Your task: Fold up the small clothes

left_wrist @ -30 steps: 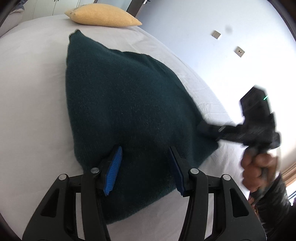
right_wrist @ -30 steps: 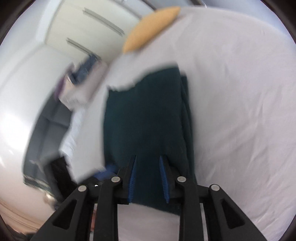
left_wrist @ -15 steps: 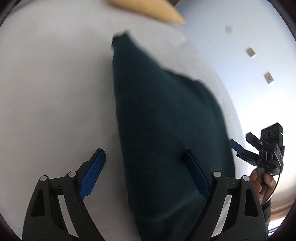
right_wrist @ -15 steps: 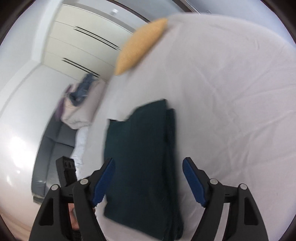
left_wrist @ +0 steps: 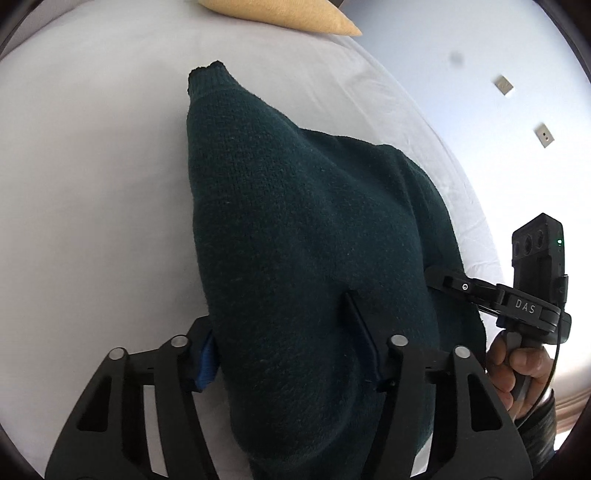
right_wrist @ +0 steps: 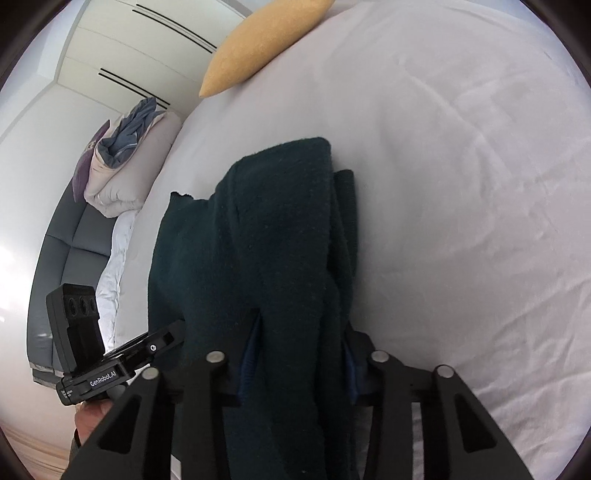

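Note:
A dark green knit sweater (left_wrist: 303,229) lies folded on the white bed (left_wrist: 92,166); it also shows in the right wrist view (right_wrist: 266,236). My left gripper (left_wrist: 284,350) straddles the near left edge of the sweater, with thick fabric between its fingers. My right gripper (right_wrist: 299,354) straddles the near right edge, with the folded layers between its blue pads (right_wrist: 251,354). The right gripper shows at the right of the left wrist view (left_wrist: 491,295). The left gripper shows at the lower left of the right wrist view (right_wrist: 110,362).
A yellow pillow (left_wrist: 280,14) lies at the head of the bed, also in the right wrist view (right_wrist: 266,33). A grey sofa (right_wrist: 62,266) with piled bedding (right_wrist: 118,155) stands left of the bed. A wall with sockets (left_wrist: 504,85) is on the right.
Half a second ago both grippers stood wide open above the sweater. Both have come down onto its near edge and narrowed around the fabric.

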A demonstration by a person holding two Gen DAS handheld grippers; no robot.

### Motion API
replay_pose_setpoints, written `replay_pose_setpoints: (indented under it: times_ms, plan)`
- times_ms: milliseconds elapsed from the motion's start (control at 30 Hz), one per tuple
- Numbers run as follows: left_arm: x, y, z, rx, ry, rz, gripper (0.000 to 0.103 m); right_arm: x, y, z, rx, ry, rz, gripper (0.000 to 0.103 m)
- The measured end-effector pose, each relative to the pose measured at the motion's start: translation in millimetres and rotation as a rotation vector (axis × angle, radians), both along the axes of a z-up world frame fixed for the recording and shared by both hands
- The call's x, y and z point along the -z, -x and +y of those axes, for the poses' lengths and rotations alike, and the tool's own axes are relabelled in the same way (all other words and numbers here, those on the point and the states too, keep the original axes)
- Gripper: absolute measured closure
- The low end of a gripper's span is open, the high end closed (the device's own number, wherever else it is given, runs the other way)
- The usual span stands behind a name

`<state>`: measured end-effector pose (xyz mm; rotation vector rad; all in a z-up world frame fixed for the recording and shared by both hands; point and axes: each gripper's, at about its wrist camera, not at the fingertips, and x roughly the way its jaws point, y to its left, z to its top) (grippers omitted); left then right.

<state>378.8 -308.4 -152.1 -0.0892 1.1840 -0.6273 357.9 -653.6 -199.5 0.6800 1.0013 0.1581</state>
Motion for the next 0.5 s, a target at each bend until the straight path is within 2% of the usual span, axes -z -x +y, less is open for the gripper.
replay_pose_setpoints:
  times_ms: [167,233,400,500]
  plan:
    - [-6.1,1.1,-22.8,0.013,-0.085,-0.069,0.052,-10.1,-4.4,17.5,-0.011,0.159,-0.006,0.069]
    - [-8.0,0.5,-27.4,0.013,-0.094,-0.075,0.052,-12.7,-3.8,22.5,-0.023,0.212,-0.005,0.070]
    - [-12.5,2.0,-26.8,0.017,-0.111,-0.093,0.057,-17.1,-2.0,28.6,-0.019,0.263,-0.020,0.075]
    - [-18.9,5.8,-25.7,0.014,-0.117,-0.105,0.064,-31.8,4.5,42.7,-0.025,0.360,-0.036,0.078]
